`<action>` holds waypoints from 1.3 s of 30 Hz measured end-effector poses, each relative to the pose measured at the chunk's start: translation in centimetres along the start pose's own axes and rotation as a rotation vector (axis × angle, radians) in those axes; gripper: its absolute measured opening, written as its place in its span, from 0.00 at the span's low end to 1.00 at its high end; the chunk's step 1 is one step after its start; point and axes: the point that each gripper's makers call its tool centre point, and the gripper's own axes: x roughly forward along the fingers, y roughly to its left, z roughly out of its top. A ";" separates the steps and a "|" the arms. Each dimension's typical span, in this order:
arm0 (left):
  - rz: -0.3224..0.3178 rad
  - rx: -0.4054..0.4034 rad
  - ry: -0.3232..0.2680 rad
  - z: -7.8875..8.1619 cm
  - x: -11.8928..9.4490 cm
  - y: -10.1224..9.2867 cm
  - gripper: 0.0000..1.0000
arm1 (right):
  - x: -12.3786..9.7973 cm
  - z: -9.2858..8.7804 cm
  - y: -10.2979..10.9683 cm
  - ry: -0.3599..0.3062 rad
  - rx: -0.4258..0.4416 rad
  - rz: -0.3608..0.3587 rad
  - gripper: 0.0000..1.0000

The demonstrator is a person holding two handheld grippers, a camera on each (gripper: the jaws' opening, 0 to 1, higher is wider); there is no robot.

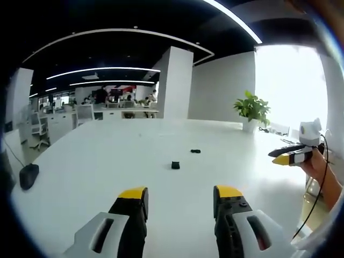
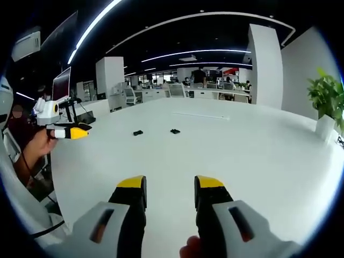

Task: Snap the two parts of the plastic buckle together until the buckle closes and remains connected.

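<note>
While both grippers hang above the big white table [image 1: 107, 166], nothing is being held yet. Low in the left gripper view, the left gripper [image 1: 180, 200] has its yellow-tipped jaws spread wide with only bare tabletop between them, so it's open and empty. Same deal in the right gripper view: the right gripper [image 2: 169, 189] sits at the bottom of the frame, jaws apart, gripping nothing. The two black buckle parts lie on the table well ahead of the jaws, apart from each other and not snapped together. In the left gripper view the nearer buckle part [image 1: 175, 165] is around the middle of the frame, and the farther buckle part [image 1: 195, 151] is a bit up and to the right of it. In the right gripper view both are small dark bits near the centre, side by side with a clear gap. Too tiny to tell which half is which. At the right edge of the left gripper view the right gripper pokes in, held by a hand [image 1: 318, 167]. A potted plant [image 1: 251, 110] stands at the table's far right, and a dark mouse-like object [image 1: 28, 176] sits at the left edge.
</note>
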 end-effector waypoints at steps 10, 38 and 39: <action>-0.007 0.002 0.003 0.1 0.6 0.1 0.49 | 0.6 0.2 -0.1 0.001 -0.005 0.006 0.36; -0.014 0.000 0.011 0.6 2.0 0.6 0.48 | 2.6 0.8 -0.6 0.013 -0.023 0.035 0.35; -0.014 0.001 0.012 0.6 2.0 0.7 0.47 | 2.6 0.8 -0.7 0.013 -0.024 0.035 0.35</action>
